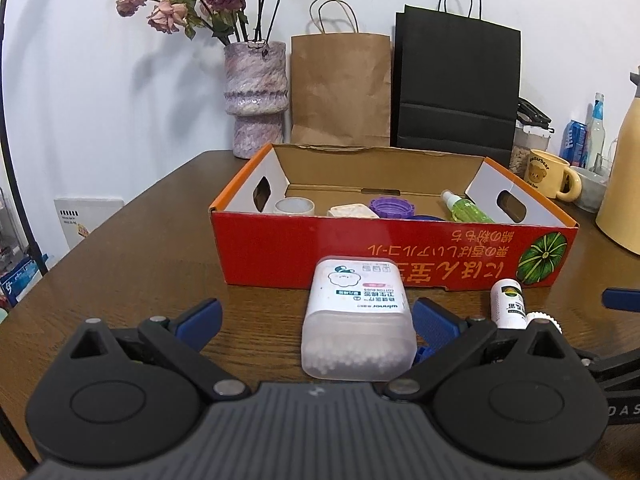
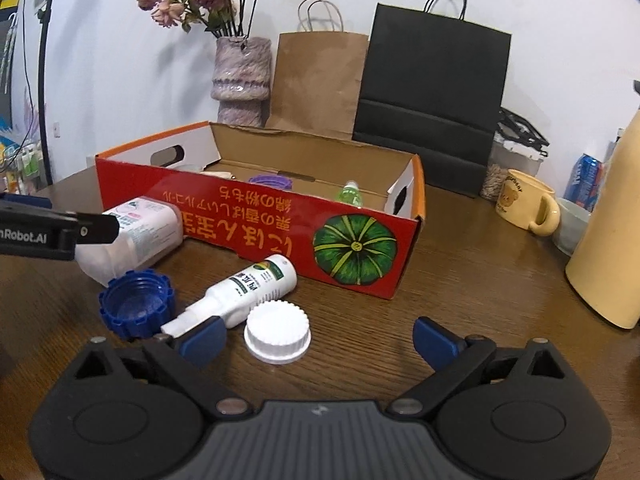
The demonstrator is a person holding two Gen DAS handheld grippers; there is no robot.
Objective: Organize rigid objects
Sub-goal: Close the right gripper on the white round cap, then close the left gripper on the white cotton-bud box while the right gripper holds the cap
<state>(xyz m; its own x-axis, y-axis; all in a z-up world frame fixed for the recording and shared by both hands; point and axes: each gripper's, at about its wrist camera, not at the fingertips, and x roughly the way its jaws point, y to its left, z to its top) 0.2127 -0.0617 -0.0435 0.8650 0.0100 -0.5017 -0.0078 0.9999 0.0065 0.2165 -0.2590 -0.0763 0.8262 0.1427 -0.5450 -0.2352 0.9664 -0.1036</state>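
The dark wooden table (image 2: 460, 280) carried a red cardboard box with an orange rim and a green pumpkin print (image 1: 392, 252), open at the top. Inside the box lay a white tape roll (image 1: 294, 206), a cream block (image 1: 350, 211), a purple ridged lid (image 1: 391, 208) and a small green spray bottle (image 1: 466, 210). In front of the box's near wall, a translucent white cotton-bud container with a printed label (image 1: 358, 320) lay on its side between the spread blue pads of the left gripper (image 1: 318, 322); its right side sat close against the right pad, though contact could not be confirmed. The right gripper (image 2: 318, 338) was likewise spread wide and held nothing. A white spray bottle with a green-and-white label (image 2: 248, 286) lay tilted on the table, its nozzle end beside the right gripper's left pad (image 2: 202, 338). A blue ridged screw cap (image 2: 138, 304) rested open side up just left of that bottle, and a white ridged screw cap (image 2: 278, 332) sat between the right gripper's pads, nearer the left one.
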